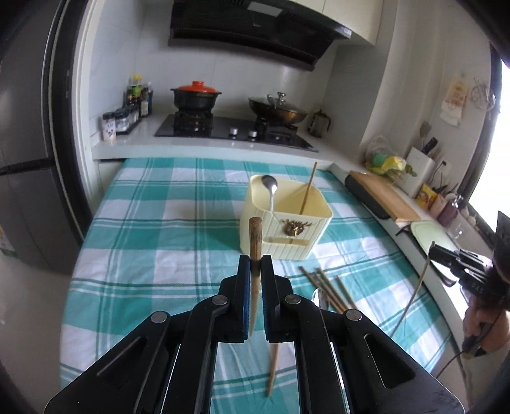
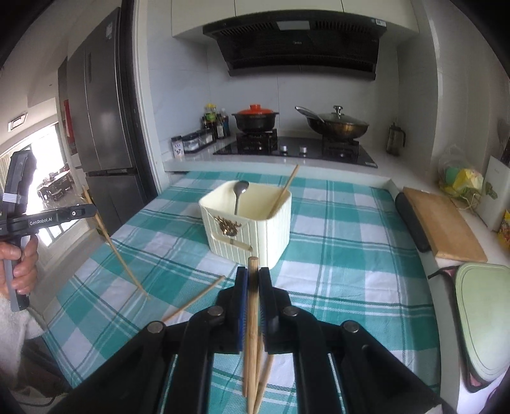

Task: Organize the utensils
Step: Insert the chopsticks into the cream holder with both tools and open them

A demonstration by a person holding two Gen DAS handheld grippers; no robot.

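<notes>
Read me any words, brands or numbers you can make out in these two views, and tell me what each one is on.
"GenRobot.AI": white lettering on the side of the left gripper, seen from the right wrist view.
Range hood: a small logo, too blurred to read.
Spice jar labels: too small to read.
Wall calendar: print is illegible.
Yellow packet: text blurred.
</notes>
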